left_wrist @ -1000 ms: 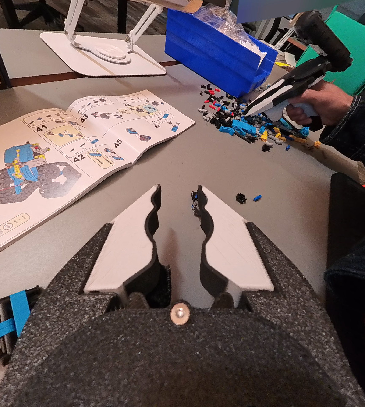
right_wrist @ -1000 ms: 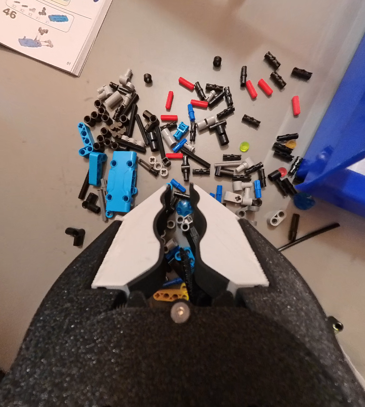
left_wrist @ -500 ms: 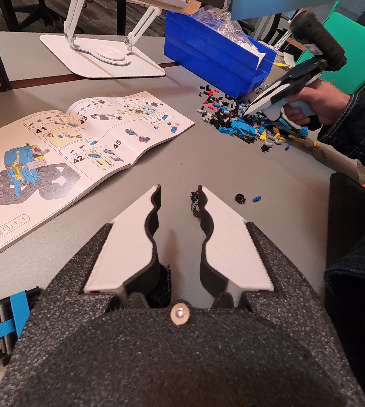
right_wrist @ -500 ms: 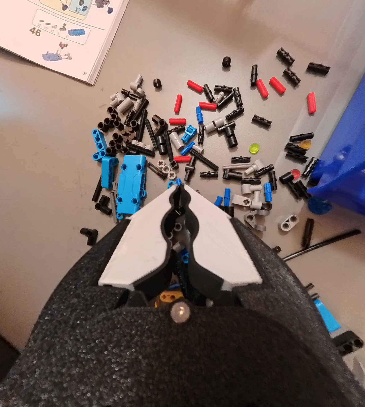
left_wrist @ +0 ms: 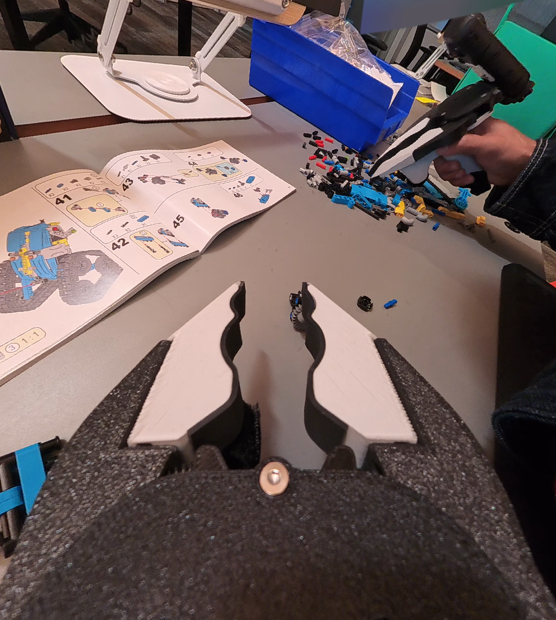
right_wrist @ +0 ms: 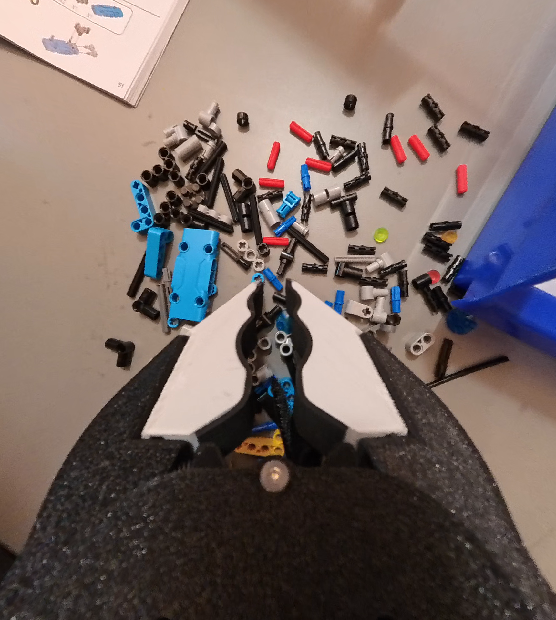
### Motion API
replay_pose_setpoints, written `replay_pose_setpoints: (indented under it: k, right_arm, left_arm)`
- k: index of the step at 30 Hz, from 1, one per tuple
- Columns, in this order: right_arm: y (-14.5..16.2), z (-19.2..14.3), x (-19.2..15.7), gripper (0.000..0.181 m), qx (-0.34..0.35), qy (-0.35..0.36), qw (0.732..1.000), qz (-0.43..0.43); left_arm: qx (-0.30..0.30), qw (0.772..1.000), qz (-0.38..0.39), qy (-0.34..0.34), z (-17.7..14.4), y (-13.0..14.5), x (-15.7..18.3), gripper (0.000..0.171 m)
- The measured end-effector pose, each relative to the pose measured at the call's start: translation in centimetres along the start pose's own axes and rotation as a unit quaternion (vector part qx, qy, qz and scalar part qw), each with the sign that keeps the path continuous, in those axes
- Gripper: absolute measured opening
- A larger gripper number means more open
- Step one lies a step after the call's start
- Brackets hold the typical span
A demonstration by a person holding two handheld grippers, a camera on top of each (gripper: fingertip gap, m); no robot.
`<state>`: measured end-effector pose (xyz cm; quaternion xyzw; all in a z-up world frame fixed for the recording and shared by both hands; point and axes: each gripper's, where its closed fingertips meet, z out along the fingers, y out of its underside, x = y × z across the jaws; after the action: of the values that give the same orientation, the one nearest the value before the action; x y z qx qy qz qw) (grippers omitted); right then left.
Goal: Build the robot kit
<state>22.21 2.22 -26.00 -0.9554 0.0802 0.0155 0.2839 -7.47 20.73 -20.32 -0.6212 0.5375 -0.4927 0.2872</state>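
My left gripper [left_wrist: 274, 292] is open and empty, low over the grey table [left_wrist: 320, 241]. A small black and blue assembly [left_wrist: 295, 310] lies against the inner side of its right fingertip. My right gripper [right_wrist: 274, 285] hangs over a pile of small building pieces [right_wrist: 303, 201] with its jaws a narrow gap apart. A blue pin [right_wrist: 273, 280] lies just beyond its tips, and I see nothing gripped. In the left wrist view, a hand holds the right gripper [left_wrist: 375, 171] with its tip down in the pile [left_wrist: 370, 191].
An open instruction booklet [left_wrist: 129, 214] lies to the left. A blue bin [left_wrist: 330, 87] stands behind the pile and a white stand [left_wrist: 156, 87] beyond the booklet. A black piece [left_wrist: 365, 303] and blue pin [left_wrist: 390, 303] lie apart. A blue, black and grey assembly [left_wrist: 1, 486] sits near left. My hands' fingertips stand some 35 cm from each other.
My right gripper shut over the pile half a second ago, has since parted slightly, and has moved closer to the pieces. My left gripper has not moved.
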Motion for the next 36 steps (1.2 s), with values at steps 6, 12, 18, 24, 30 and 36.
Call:
replay_pose_setpoints:
  k: [6, 12, 18, 24, 30, 36]
  right_arm:
    - [0.3, 0.6, 0.3, 0.009, -0.007, -0.007, 1.000, 0.005]
    - [0.2, 0.8, -0.1, 0.004, -0.009, -0.011, 1.000, -0.005]
    - [-1.1, -2.4, -9.3, 0.004, 0.001, -0.196, 0.979, -0.059]
    - [1.1, -0.5, -24.6, 0.004, -0.002, -0.370, 0.920, -0.131]
    - [3.4, 1.2, -27.1, 0.004, -0.034, -0.352, 0.917, -0.186]
    - [2.6, 1.1, -26.4, 0.012, -0.018, -0.354, 0.921, -0.163]
  left_arm:
    - [0.000, 1.000, -0.001, 0.000, 0.0, 0.0, 0.0, 0.033]
    - [0.000, 1.000, 0.001, -0.001, 0.0, 0.0, 0.0, 0.033]
    - [0.006, 1.000, -0.002, 0.002, 0.0, -0.3, 0.1, 0.033]
    - [0.005, 1.000, 0.006, -0.002, -0.1, -0.4, 0.2, 0.033]
    - [0.011, 1.000, 0.008, 0.002, -0.3, -0.7, 0.5, 0.033]
    - [0.003, 1.000, 0.017, -0.005, -0.3, -0.4, 0.4, 0.033]
